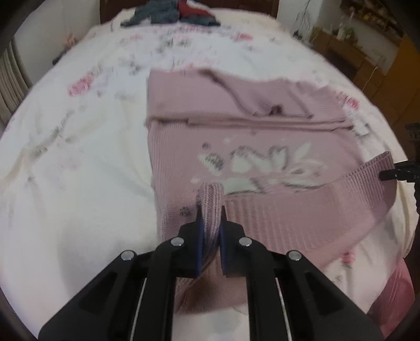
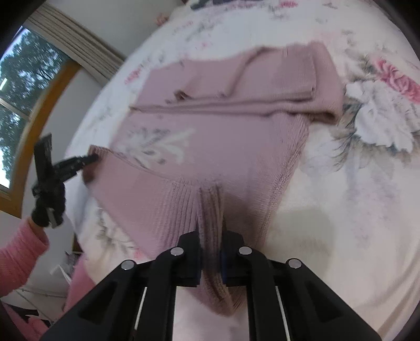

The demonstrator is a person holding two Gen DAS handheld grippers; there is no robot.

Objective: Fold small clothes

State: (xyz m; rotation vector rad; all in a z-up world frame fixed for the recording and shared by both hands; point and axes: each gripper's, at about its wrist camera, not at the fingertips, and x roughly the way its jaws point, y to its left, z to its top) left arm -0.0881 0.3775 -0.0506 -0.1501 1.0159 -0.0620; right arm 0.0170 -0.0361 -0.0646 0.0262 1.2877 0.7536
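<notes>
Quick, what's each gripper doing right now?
Left gripper: shut on the pink sweater hem.
Right gripper: shut on the same ribbed hem.

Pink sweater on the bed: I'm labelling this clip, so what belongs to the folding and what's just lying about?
In the job: pink sweater; left gripper and right gripper, both clamping its ribbed hem.

Lying about: dark clothes pile; floral bedsheet; window.

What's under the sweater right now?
The floral bedsheet shows all around the sweater, which lies on it. Both tongs, left and right, pinch its ribbed hem, lifting that edge. Anything beneath the flat part is covered.
</notes>
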